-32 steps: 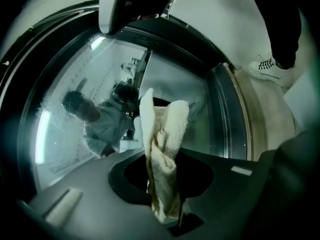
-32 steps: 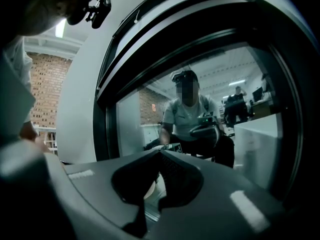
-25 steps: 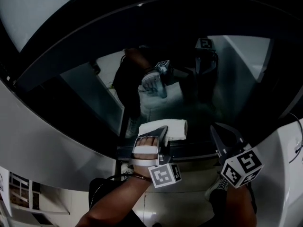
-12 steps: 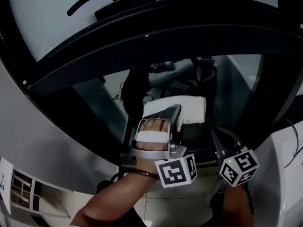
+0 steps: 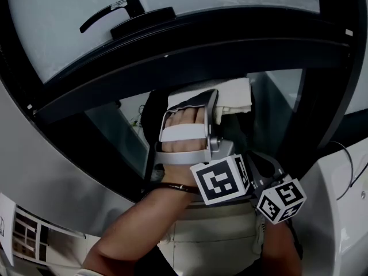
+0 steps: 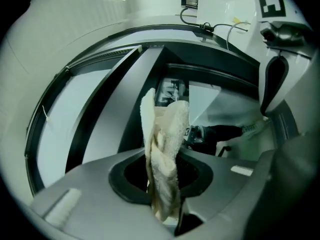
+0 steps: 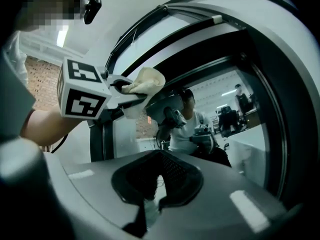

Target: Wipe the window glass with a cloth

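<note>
Left gripper: jaws clamped on the cloth; a hand is strapped into its grip.
Cloth: pale, bunched towelling that stands up from between the jaws and reaches past their tips.
Window glass: directly ahead of the left jaw tips, dark and reflective. The cloth is at its upper edge, but I cannot tell how firmly it presses.
Frame bar: dark crossbar just above the cloth.
Handle: black lever well above the left gripper, off to its left, on the pale upper pane.
Right gripper: below and right of the left gripper, just beside its marker cube. Its jaws are drawn together with nothing between them.
Reflection: a person mirrored in the glass ahead of the right gripper.
</note>
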The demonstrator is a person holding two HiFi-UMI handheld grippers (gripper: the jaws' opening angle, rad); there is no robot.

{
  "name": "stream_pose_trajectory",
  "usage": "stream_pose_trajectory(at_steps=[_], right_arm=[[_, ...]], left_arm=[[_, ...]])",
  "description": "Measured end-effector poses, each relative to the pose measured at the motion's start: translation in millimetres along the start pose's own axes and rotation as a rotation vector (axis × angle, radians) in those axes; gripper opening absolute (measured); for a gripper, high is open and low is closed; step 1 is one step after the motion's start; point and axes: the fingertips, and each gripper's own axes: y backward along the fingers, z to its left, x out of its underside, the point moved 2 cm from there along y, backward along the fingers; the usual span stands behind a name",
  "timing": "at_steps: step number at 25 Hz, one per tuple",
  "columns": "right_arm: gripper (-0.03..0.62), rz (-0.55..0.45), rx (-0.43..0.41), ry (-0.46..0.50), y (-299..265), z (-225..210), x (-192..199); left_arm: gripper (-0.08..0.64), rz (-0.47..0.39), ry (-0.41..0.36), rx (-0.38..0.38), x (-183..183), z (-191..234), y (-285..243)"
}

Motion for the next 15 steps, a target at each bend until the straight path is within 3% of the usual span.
stream_pose_trajectory(at_steps=[4,15], right_arm=[[0.002,0.011,0.001,-0.04,0.6,-10.0,10.0],[0.002,-0.02,0.022,-0.067,16.3,-30.3,1.4]], left_arm=[[0.103,-0.003,-0.023,-0.034,-11.7,16.0,-6.9],[0.103,0.051,-0.049,-0.012,-11.3,-0.4,-32.5]])
